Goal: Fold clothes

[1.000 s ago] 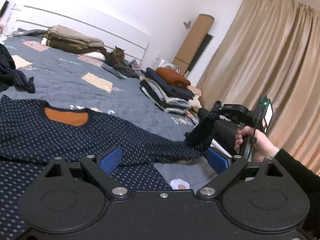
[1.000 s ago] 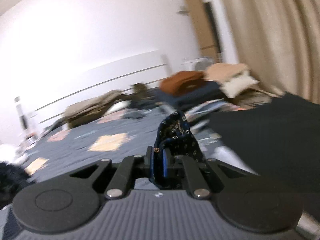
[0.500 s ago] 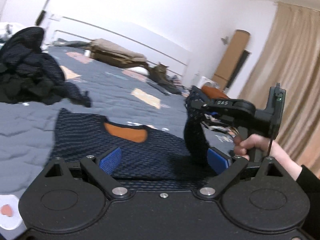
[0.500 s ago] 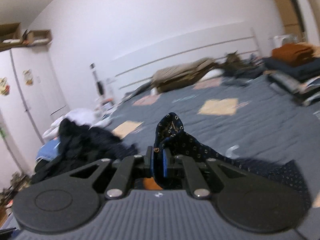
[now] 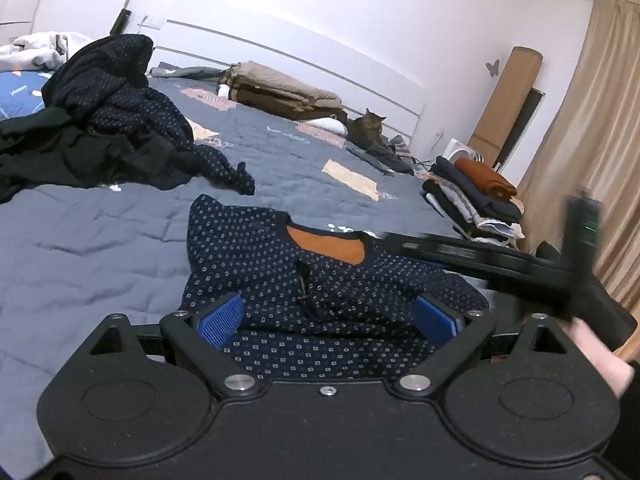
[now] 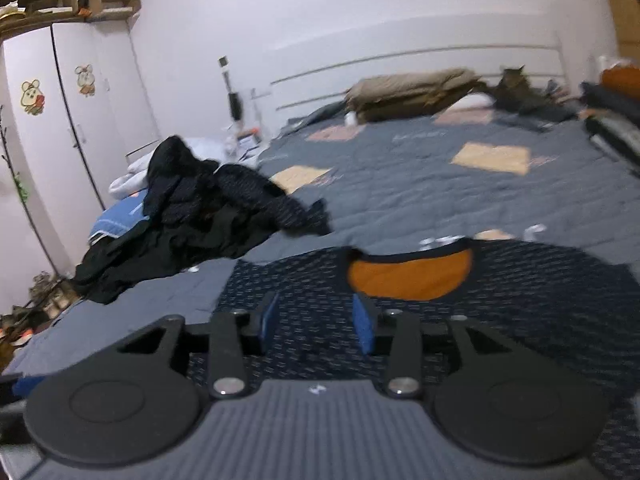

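The bed (image 5: 100,240) is covered by a grey-blue quilt with tan patches, and a navy dotted sweater (image 5: 280,264) with an orange neck lining lies spread on its near part. Farther back to the left sits a rumpled heap of dark clothes (image 5: 104,128), and along the right edge stands a stack of folded garments (image 5: 476,192). By the white headboard lie folded beige blankets (image 5: 280,92), with a tabby cat (image 5: 366,130) resting just beside them.
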Available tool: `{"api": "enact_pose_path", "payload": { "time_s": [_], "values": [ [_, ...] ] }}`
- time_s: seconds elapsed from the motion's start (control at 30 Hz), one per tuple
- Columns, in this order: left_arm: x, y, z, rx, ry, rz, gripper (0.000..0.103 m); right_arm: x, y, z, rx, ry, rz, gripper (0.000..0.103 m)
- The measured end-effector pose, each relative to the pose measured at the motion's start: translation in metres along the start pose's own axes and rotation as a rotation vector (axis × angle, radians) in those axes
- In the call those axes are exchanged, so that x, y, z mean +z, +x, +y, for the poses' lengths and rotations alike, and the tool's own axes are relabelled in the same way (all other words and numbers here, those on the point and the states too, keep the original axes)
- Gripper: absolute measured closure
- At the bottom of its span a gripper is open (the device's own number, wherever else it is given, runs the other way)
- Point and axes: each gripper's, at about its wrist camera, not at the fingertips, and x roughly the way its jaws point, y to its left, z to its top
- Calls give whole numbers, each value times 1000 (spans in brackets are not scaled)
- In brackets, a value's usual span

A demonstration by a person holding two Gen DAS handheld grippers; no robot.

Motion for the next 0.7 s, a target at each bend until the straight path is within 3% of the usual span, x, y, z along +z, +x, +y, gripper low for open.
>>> {"api": "enact_pose_path", "payload": {
  "time_s": [0.13, 0.4, 0.57, 0.7],
  "values": [
    [-4, 3, -3, -10, 8, 7, 10, 1, -25, -37, -68, 62, 13, 63],
    [-10, 9, -15, -31, 41, -15, 15, -15, -52, -76, -154, 52, 33, 62],
    [-11, 14, -14, -34, 34, -25, 39, -20, -56, -92, -138, 84, 36, 61],
    [-15, 27, -15, -50, 24, 5, 76, -17, -55, -99, -125, 76, 41, 61]
  ]
}}
